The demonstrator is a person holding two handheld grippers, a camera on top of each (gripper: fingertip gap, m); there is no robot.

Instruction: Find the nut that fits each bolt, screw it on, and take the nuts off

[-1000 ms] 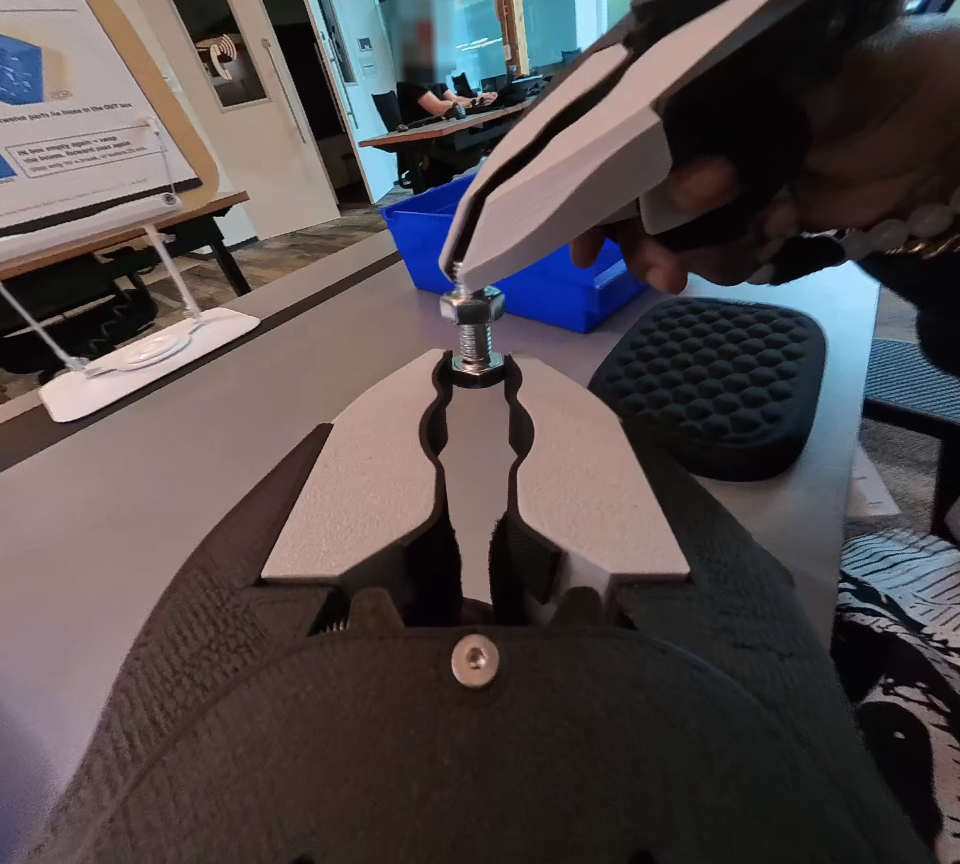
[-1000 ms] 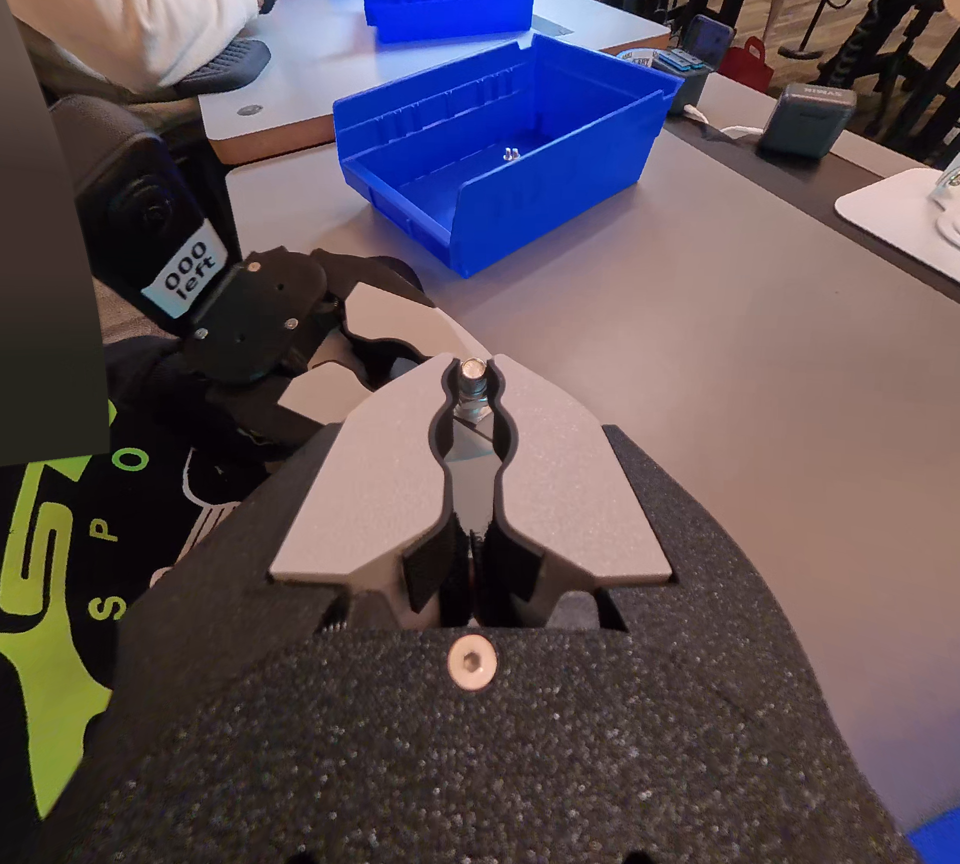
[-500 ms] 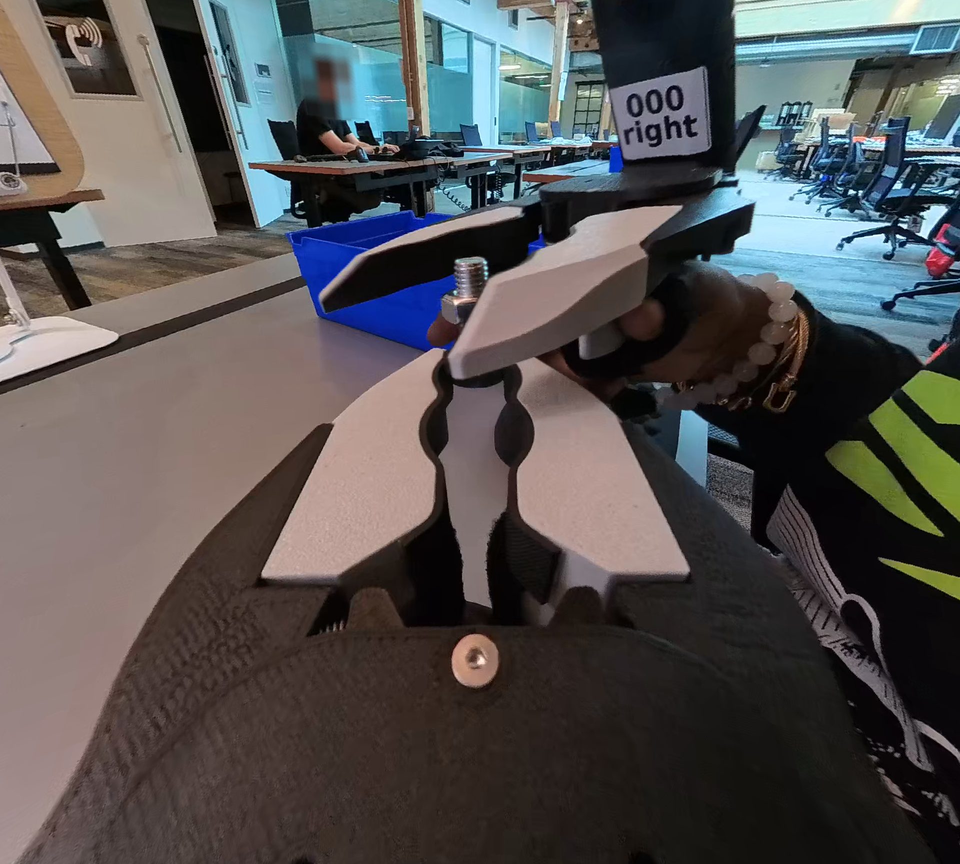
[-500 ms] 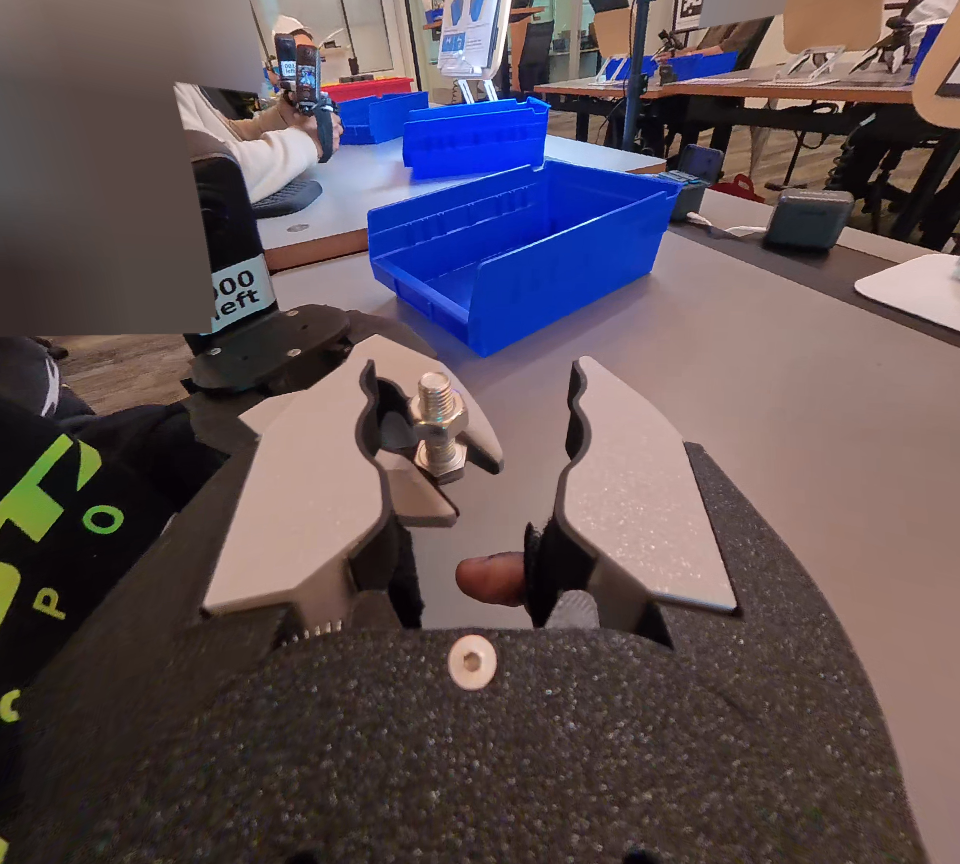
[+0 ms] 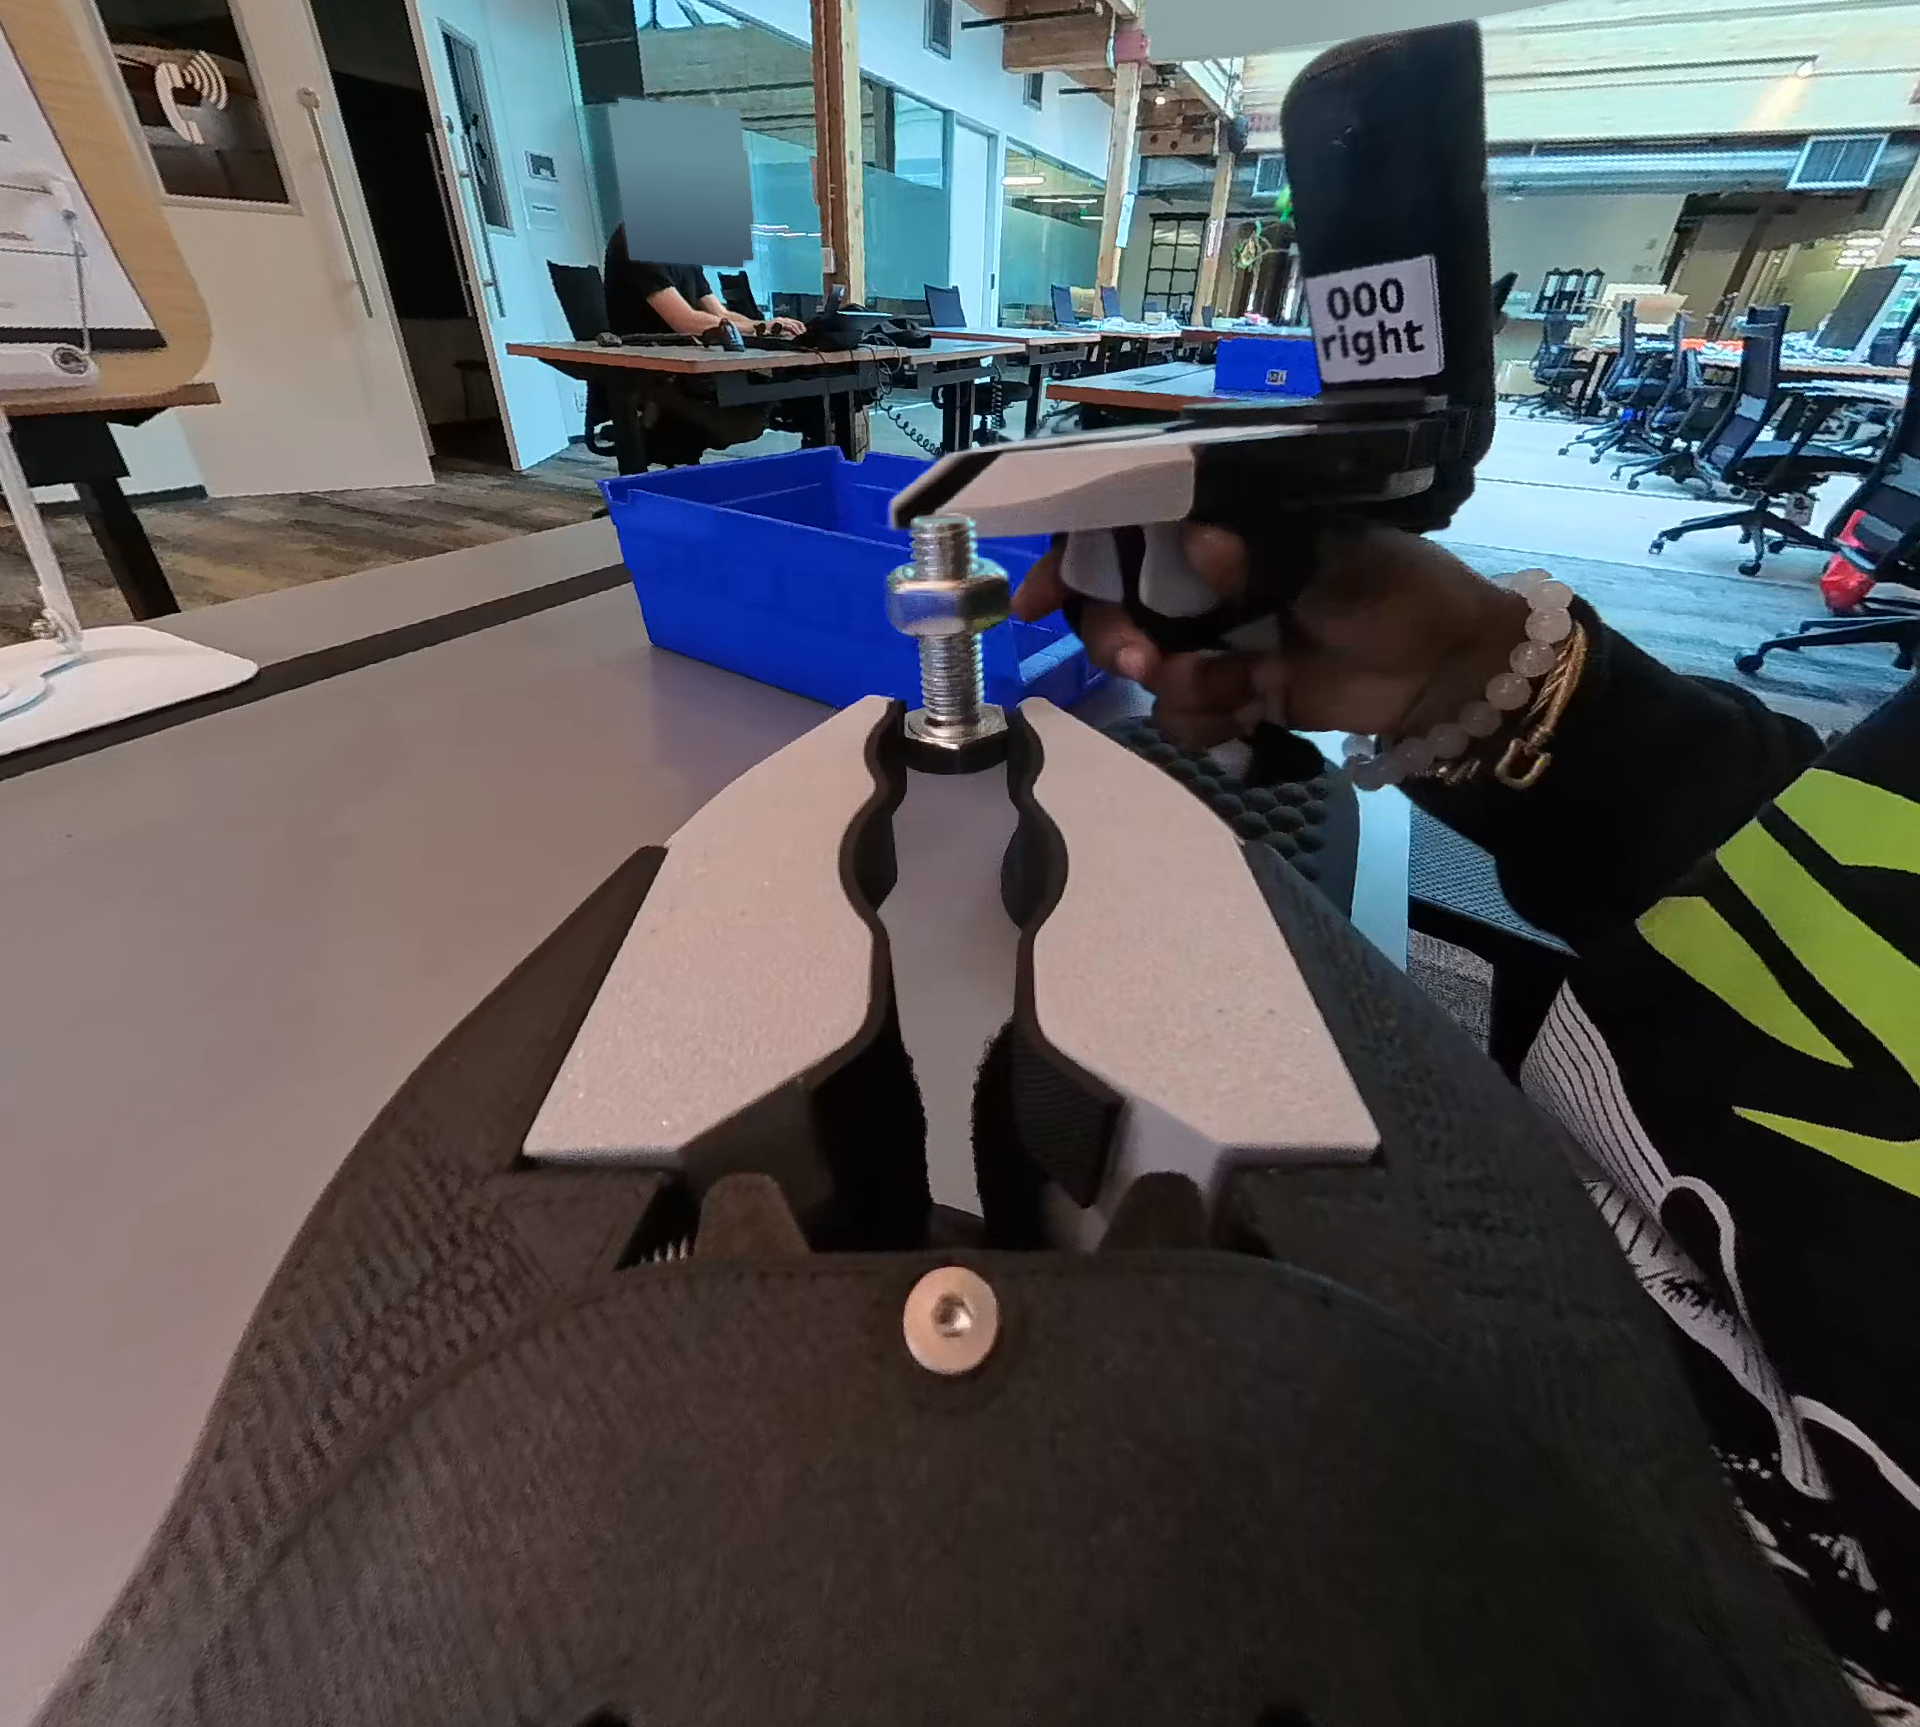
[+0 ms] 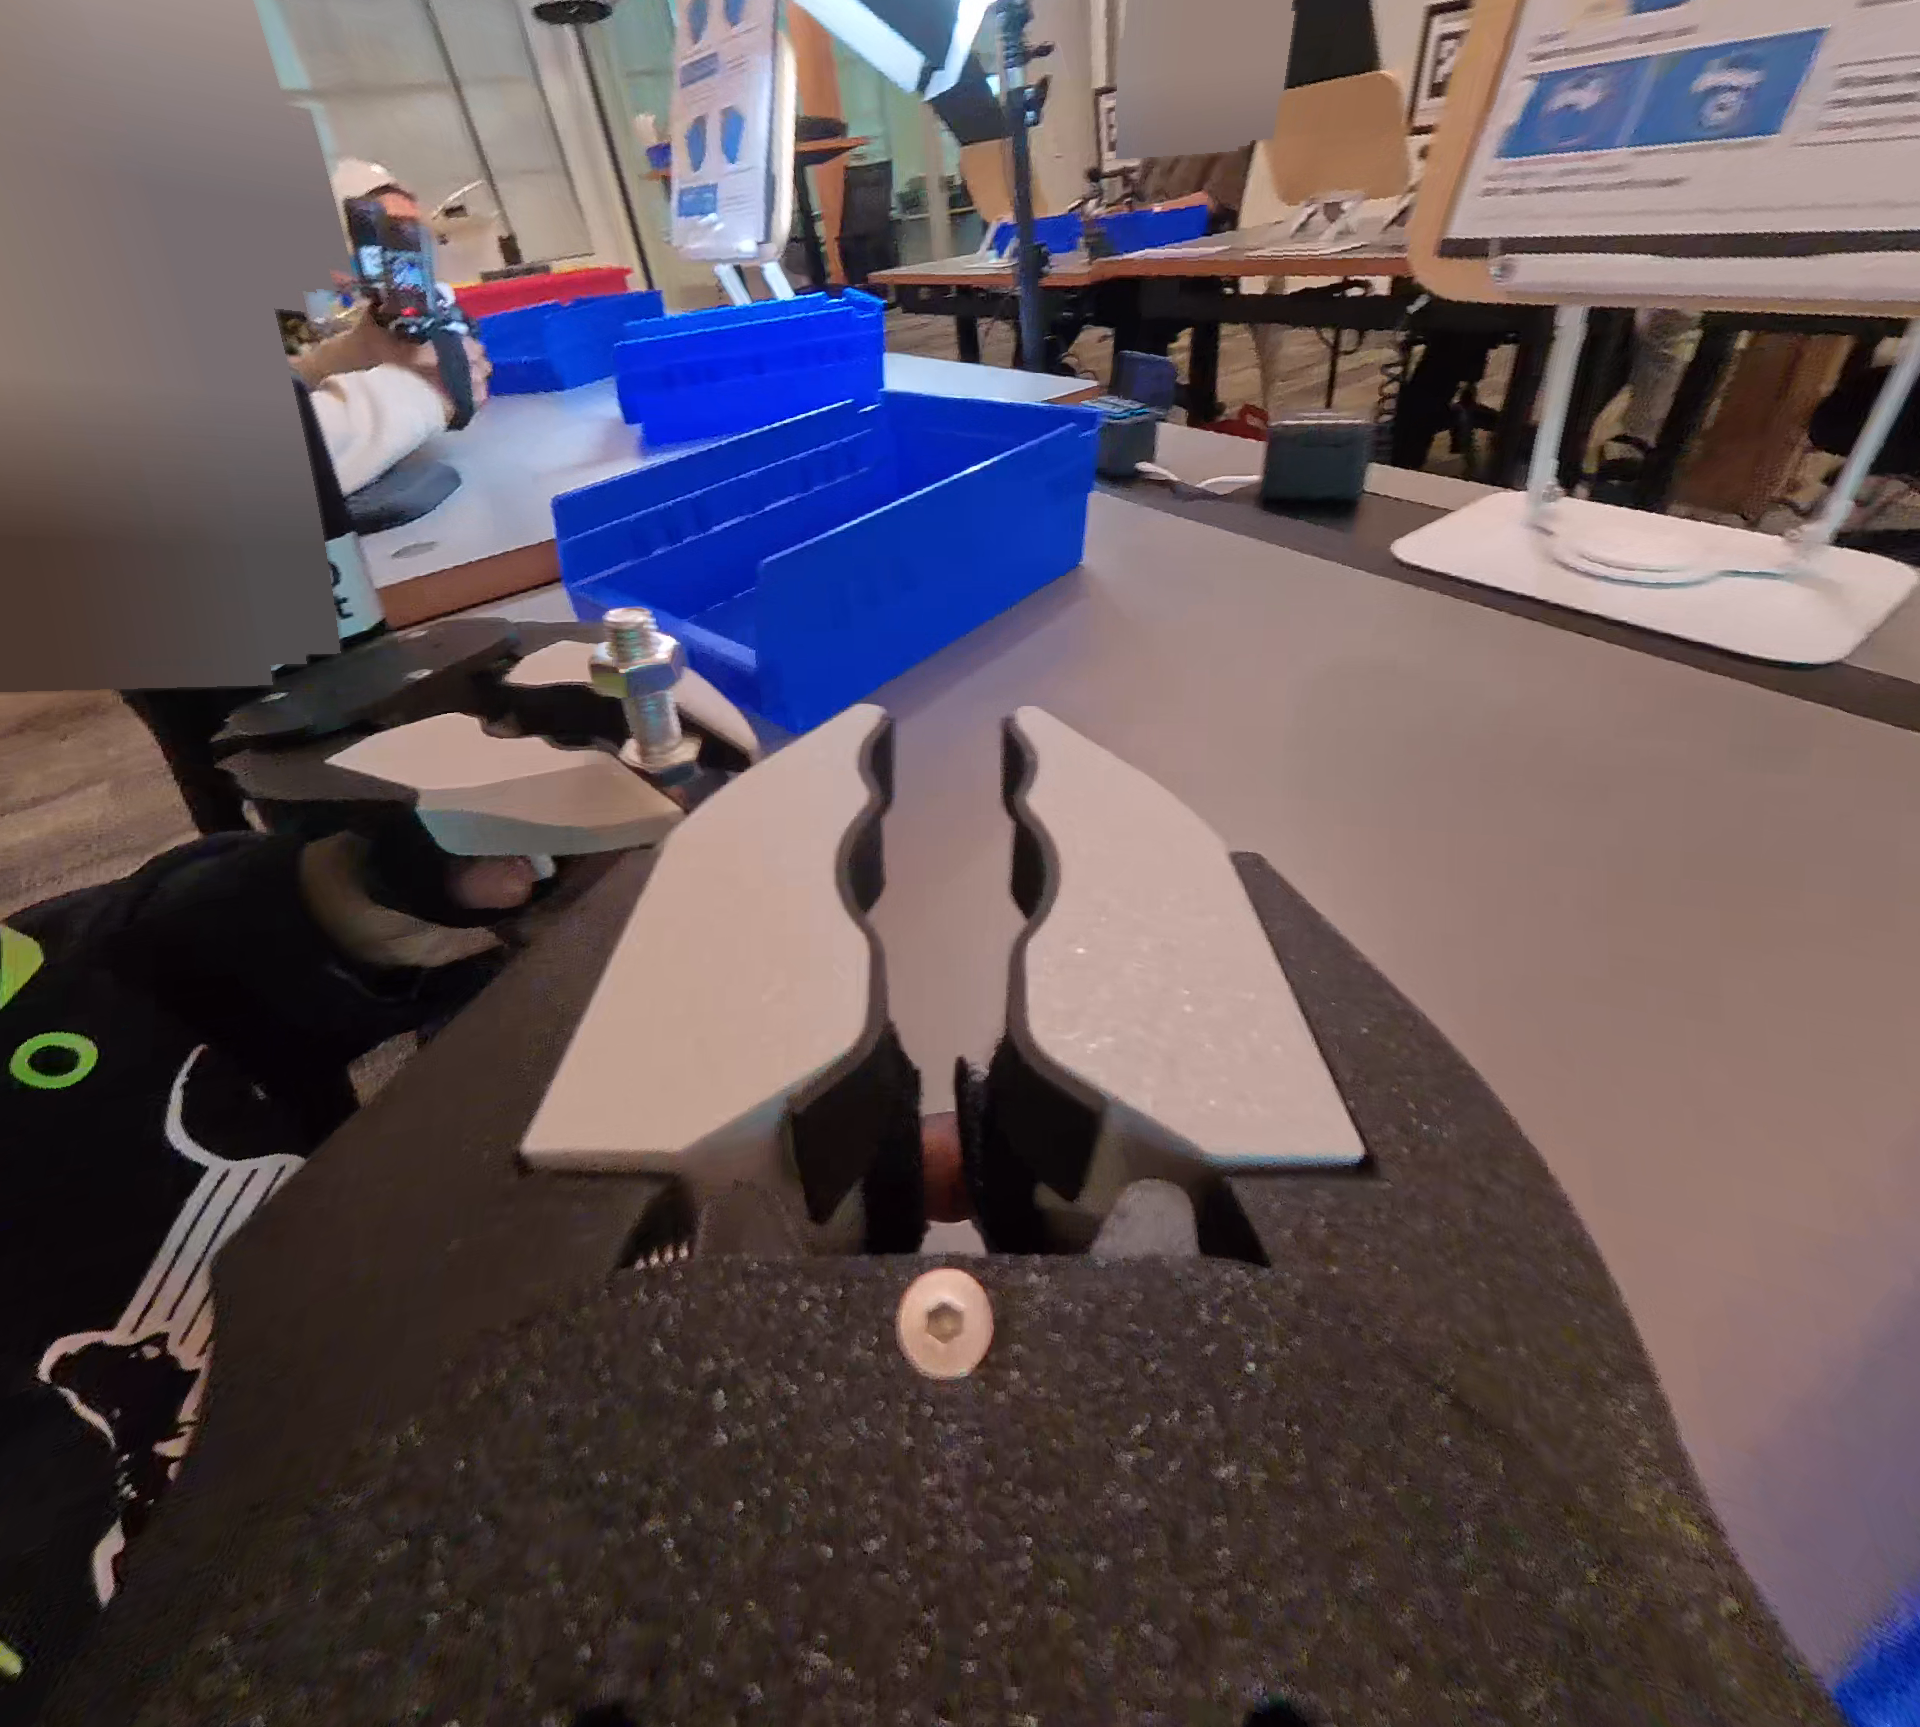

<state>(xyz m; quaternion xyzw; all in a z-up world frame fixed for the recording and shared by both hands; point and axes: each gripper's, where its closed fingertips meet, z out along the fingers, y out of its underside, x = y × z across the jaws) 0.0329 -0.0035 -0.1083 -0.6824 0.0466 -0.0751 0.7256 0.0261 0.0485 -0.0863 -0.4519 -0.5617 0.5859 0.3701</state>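
Fingers of your left gripper (image 5: 954, 727) clamp the head of a silver bolt (image 5: 948, 638), which stands upright with a nut (image 5: 945, 599) threaded near its top. Your right gripper (image 6: 945, 732) has its fingers slightly apart with nothing between them, just beside the bolt, near the blue bin (image 6: 935, 524) on the grey table (image 6: 1455, 846).

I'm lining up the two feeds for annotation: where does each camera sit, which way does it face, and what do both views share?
Left wrist view: sits on the left hand-held gripper, looking along its fingers at the bolt gripped by the head, nut partway up; the right hand-held gripper and the person's hand show beyond.
Right wrist view: sits on the right hand-held gripper, jaws apart and empty, facing the grey table; the left hand-held gripper shows at left.
Shared: bolt, nut, blue bin, table.
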